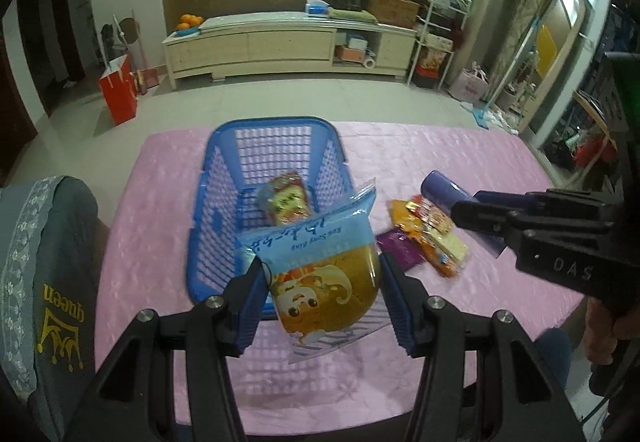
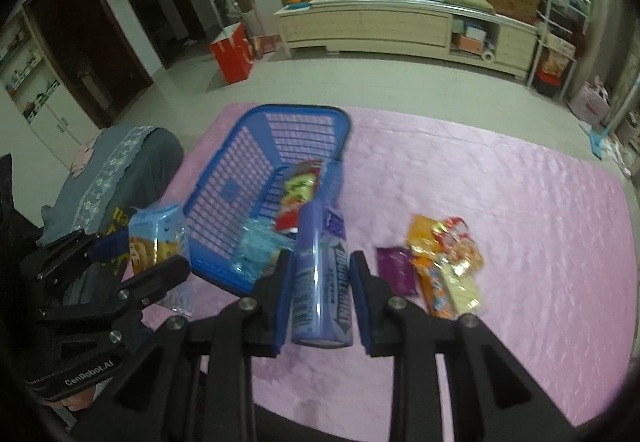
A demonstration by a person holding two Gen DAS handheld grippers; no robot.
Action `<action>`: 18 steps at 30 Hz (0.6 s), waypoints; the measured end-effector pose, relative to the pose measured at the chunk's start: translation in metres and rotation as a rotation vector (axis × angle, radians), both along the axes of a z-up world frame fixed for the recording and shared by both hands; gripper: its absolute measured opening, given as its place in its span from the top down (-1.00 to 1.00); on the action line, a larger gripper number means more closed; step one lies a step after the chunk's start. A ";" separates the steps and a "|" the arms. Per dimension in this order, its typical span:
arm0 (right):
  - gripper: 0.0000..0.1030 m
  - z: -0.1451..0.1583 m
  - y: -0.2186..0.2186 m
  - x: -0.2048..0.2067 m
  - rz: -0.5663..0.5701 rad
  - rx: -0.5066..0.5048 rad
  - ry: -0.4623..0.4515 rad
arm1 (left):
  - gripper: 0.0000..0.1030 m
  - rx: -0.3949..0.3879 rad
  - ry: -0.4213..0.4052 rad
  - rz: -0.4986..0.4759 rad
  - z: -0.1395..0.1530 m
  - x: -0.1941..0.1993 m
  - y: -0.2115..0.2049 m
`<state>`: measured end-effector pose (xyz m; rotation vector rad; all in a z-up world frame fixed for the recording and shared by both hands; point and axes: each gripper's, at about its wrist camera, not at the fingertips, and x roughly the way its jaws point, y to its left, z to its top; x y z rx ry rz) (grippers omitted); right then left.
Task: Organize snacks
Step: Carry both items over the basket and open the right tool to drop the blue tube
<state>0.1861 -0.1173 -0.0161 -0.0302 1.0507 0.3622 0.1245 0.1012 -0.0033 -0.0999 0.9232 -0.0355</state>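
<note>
Over a table with a pink cloth (image 1: 168, 202), both grippers are up in the air with a snack each. From the left wrist camera you get the left gripper (image 1: 322, 292) with its blue-padded fingers (image 1: 250, 306) clamped on the sides of a blue and yellow cake packet (image 1: 320, 262) with a cartoon face, hanging over the near end of the blue basket (image 1: 276, 130). That view looks straight down into the basket, so you can see one red and yellow snack bag (image 1: 286, 202) lying on its floor. It only catches the right gripper (image 1: 496, 218) side-on at the right edge, with just the round end of the purple tube (image 1: 440, 184) poking out past it. The right wrist camera fills in the rest: the fingers (image 2: 360, 282) are closed on that purple tube (image 2: 320, 282), which runs lengthwise between them, printed side up, though the lettering is too blurry to read. Same view also shows the left gripper (image 2: 116, 254) from the outside at the left edge, holding its packet (image 2: 158, 242) just beside the basket's (image 2: 304, 114) near left corner. Both cameras show the leftover pile on the cloth to the right of the basket: a purple packet (image 2: 394, 268), an orange packet (image 2: 428, 238), and a red one (image 2: 460, 238) overlapping. A grey cushion (image 1: 44, 242) with yellow "queen" lettering sits off the table's left side.
</note>
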 end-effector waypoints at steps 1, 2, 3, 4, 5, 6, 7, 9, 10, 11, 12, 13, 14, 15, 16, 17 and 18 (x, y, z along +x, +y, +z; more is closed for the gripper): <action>0.37 -0.001 0.005 0.003 0.009 -0.004 0.004 | 0.00 0.001 -0.001 0.008 0.000 0.001 0.006; 0.37 -0.004 0.012 0.006 0.023 -0.009 0.009 | 0.00 -0.001 -0.003 0.015 0.000 0.001 0.011; 0.37 -0.008 0.020 0.011 0.037 -0.016 0.015 | 0.00 -0.005 -0.006 0.024 -0.001 0.001 0.017; 0.37 -0.011 0.026 0.015 0.045 -0.019 0.018 | 0.00 -0.013 -0.009 0.037 -0.002 0.003 0.026; 0.37 -0.014 0.033 0.021 0.055 -0.021 0.024 | 0.00 -0.018 -0.009 0.046 -0.003 0.004 0.031; 0.37 -0.017 0.038 0.025 0.060 -0.019 0.029 | 0.00 -0.023 -0.006 0.059 -0.006 0.006 0.039; 0.37 -0.021 0.045 0.030 0.067 -0.015 0.039 | 0.00 -0.023 -0.002 0.067 -0.009 0.006 0.045; 0.37 -0.028 0.057 0.038 0.086 -0.005 0.058 | 0.00 -0.013 0.017 0.081 -0.015 0.009 0.056; 0.37 -0.033 0.066 0.043 0.097 -0.005 0.068 | 0.00 -0.010 0.025 0.085 -0.018 0.012 0.062; 0.37 -0.038 0.073 0.046 0.106 -0.007 0.076 | 0.00 -0.007 0.030 0.090 -0.021 0.014 0.067; 0.37 -0.042 0.080 0.050 0.117 -0.010 0.084 | 0.00 -0.006 0.034 0.099 -0.025 0.018 0.074; 0.37 -0.049 0.088 0.055 0.129 -0.018 0.094 | 0.00 -0.006 0.037 0.106 -0.026 0.020 0.078; 0.37 -0.055 0.095 0.060 0.136 -0.026 0.104 | 0.00 -0.010 0.040 0.115 -0.029 0.022 0.083; 0.38 -0.058 0.100 0.064 0.139 -0.029 0.113 | 0.00 -0.016 0.043 0.122 -0.030 0.023 0.088; 0.37 -0.065 0.106 0.071 0.140 -0.032 0.127 | 0.00 -0.020 0.049 0.129 -0.033 0.025 0.093; 0.37 -0.070 0.110 0.075 0.140 -0.033 0.141 | 0.00 -0.019 0.052 0.131 -0.033 0.026 0.096; 0.37 -0.077 0.115 0.080 0.140 -0.034 0.158 | 0.00 -0.017 0.056 0.132 -0.035 0.027 0.098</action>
